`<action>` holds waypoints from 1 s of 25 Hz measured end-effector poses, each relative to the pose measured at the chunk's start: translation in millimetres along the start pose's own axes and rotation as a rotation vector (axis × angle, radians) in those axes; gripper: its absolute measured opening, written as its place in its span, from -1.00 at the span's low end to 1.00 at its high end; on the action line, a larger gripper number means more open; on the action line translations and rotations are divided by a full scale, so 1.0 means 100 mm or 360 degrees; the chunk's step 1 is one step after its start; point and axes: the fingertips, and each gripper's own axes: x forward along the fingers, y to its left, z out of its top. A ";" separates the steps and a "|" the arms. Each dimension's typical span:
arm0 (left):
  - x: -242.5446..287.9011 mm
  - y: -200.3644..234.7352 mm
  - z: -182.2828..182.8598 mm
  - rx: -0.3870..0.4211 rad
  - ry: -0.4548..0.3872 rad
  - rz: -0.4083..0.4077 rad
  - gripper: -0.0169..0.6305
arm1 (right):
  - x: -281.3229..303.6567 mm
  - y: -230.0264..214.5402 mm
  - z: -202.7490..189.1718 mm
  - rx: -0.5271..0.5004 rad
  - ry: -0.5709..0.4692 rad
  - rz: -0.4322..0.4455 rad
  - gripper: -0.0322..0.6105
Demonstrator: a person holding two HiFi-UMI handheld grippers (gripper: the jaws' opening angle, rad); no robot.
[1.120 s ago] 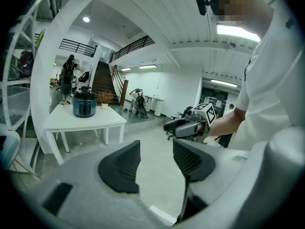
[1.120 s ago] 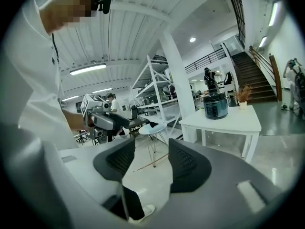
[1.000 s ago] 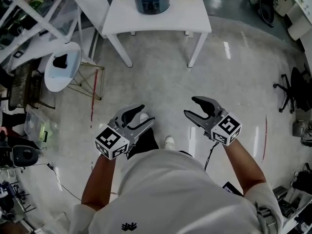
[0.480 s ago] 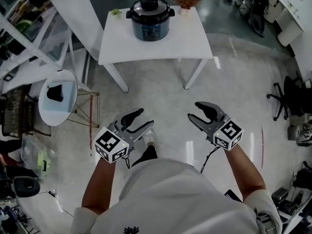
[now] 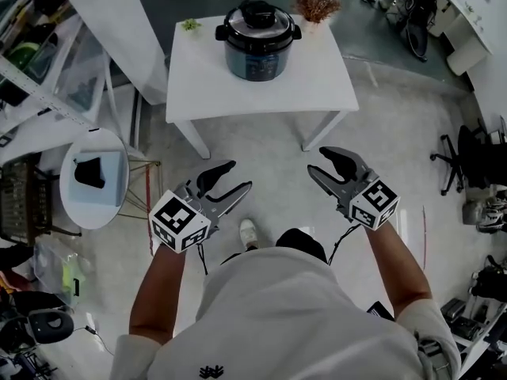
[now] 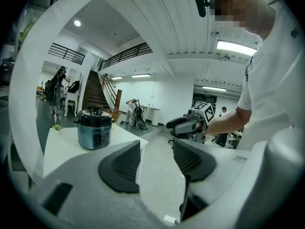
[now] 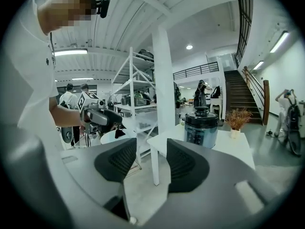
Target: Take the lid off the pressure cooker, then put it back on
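The pressure cooker [image 5: 257, 42] stands on a white table [image 5: 253, 89] ahead of me, with its black lid [image 5: 257, 14] on top. It also appears in the left gripper view as the cooker [image 6: 95, 133] and in the right gripper view as the cooker [image 7: 201, 128]. My left gripper [image 5: 235, 176] and right gripper [image 5: 317, 161] hang over the floor, well short of the table, both open and empty. The right jaws have just been closing a little, with nothing between them. Each gripper's own view, left gripper [image 6: 156, 159] and right gripper [image 7: 151, 159], shows a gap between the pads.
A small green plant [image 5: 190, 24] and a dried plant in a pot [image 5: 315, 8] share the table. A round white side table [image 5: 95, 176] and shelving stand to the left. A white pillar [image 5: 119, 22] rises beside the table, an office chair [image 5: 467, 145] at right.
The table and cooker have come closer and further into the head view as I walk forward. Both grippers have travelled with me, and the right jaws have narrowed slightly.
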 end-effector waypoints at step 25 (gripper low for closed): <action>1.21 2.02 0.89 0.0022 0.0025 0.0202 -0.27 | 1.38 -2.20 0.85 -0.0129 -0.0092 0.0235 -0.24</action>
